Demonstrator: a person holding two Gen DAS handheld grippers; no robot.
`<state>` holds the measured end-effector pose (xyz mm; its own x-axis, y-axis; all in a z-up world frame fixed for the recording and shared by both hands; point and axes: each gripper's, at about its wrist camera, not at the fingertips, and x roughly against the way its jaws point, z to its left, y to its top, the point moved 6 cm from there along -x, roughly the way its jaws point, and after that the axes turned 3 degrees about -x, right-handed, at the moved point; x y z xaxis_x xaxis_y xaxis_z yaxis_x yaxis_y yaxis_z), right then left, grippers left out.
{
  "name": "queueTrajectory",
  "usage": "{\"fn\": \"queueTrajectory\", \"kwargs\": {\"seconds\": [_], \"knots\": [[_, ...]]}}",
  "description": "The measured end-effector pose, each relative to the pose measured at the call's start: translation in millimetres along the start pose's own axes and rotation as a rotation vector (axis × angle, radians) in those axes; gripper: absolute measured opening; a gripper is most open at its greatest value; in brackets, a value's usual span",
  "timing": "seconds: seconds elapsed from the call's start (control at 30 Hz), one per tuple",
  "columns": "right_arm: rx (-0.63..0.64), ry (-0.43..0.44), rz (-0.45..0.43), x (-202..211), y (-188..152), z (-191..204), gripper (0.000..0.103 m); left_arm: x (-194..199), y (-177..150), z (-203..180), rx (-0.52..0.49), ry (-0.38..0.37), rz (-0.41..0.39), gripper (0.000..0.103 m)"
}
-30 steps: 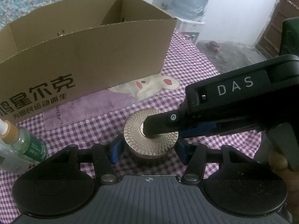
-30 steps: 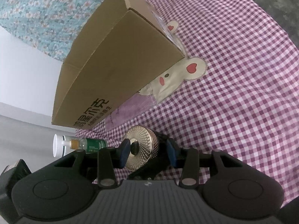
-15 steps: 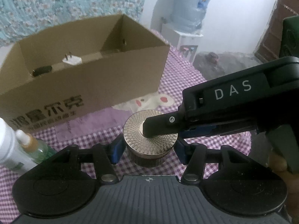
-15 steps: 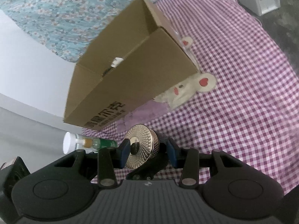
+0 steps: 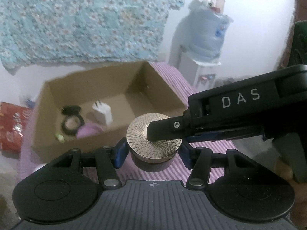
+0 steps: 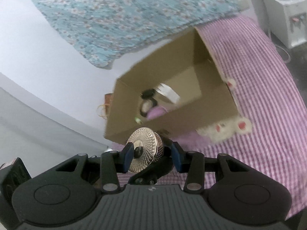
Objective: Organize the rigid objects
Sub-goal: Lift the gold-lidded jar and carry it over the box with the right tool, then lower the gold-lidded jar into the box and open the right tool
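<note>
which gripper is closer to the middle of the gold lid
Right. The right gripper has one finger pressed on the middle of the gold lid; the left gripper clamps the jar from its sides.

Pretty sure this is somebody's home, a lived-in room and not any kind of lab or shop. A worktop is wearing a purple-and-white checked cloth (image 6: 268, 80) with a cartoon bunny patch (image 6: 226, 130) sewn on it. A floral blue fabric (image 5: 80, 19) is hanging on the white wall at the far side. Off to the far right a water dispenser (image 5: 201, 74) is carrying a big blue jug (image 5: 205, 36). A cardboard box (image 5: 153, 80) is sitting on the cloth, holding household odds and ends like a white plug adapter (image 5: 102, 113).
</note>
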<state>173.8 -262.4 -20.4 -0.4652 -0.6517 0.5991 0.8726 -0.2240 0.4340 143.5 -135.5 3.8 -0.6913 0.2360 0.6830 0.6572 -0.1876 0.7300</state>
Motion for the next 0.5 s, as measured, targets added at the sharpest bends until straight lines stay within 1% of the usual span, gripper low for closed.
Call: {"fn": "queueTrajectory", "kwargs": {"seconds": [0.1,0.2,0.4,0.5], "knots": [[0.024,0.016,0.01,-3.7,25.8,10.2,0.046,-4.2,22.9,14.2,0.029,0.015,-0.009,0.055],[0.061,0.003,0.024,-12.4,52.6,18.0,0.046,-17.8,43.4,36.9,0.078,0.011,0.011,0.055],[0.094,-0.049,0.06,-51.1,109.9,15.4,0.046,-73.2,91.1,60.9,0.164,-0.002,0.123,0.055],[0.102,-0.078,0.072,-73.7,133.3,10.7,0.047,-97.9,103.7,67.5,0.178,0.013,0.156,0.055]]}}
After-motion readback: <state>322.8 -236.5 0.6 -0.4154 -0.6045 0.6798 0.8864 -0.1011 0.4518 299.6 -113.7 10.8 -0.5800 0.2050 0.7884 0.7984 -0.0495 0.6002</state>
